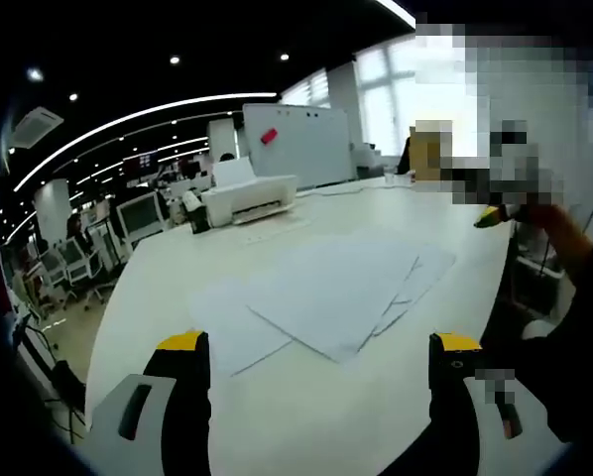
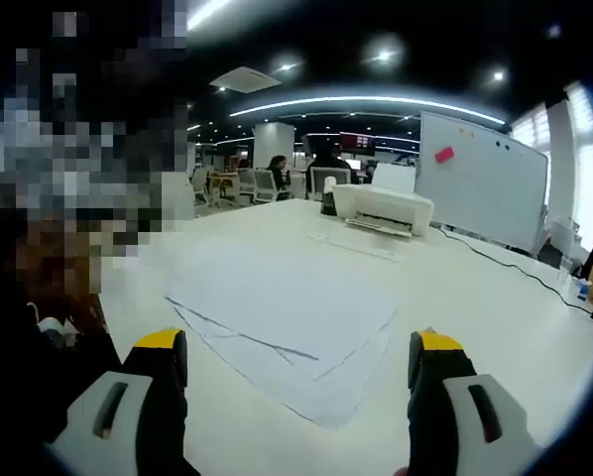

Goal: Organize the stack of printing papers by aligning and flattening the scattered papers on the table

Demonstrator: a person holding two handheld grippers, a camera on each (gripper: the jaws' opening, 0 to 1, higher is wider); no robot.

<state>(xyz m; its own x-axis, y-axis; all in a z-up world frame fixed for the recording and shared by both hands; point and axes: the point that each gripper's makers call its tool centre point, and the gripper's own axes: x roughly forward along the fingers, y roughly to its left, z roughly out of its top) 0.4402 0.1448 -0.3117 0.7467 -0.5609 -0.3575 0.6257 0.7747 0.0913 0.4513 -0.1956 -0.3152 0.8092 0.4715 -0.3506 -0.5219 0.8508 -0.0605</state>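
Several white printing papers (image 1: pixel 328 288) lie fanned out and overlapping on the white table (image 1: pixel 306 416), their edges askew. In the right gripper view the same loose papers (image 2: pixel 287 322) spread ahead of the jaws. My left gripper (image 1: pixel 316 352) hovers above the table's near edge, open, with yellow-tipped jaws wide apart and nothing between them. My right gripper (image 2: pixel 295 347) is open as well, its jaws set wide just short of the papers.
A white printer (image 1: pixel 249 198) stands at the far end of the table, also seen as a printer (image 2: pixel 381 208) in the right gripper view. A whiteboard (image 2: pixel 485 178) stands behind it. A person's arm (image 1: pixel 564 233) reaches in at the right. Office chairs and desks lie beyond.
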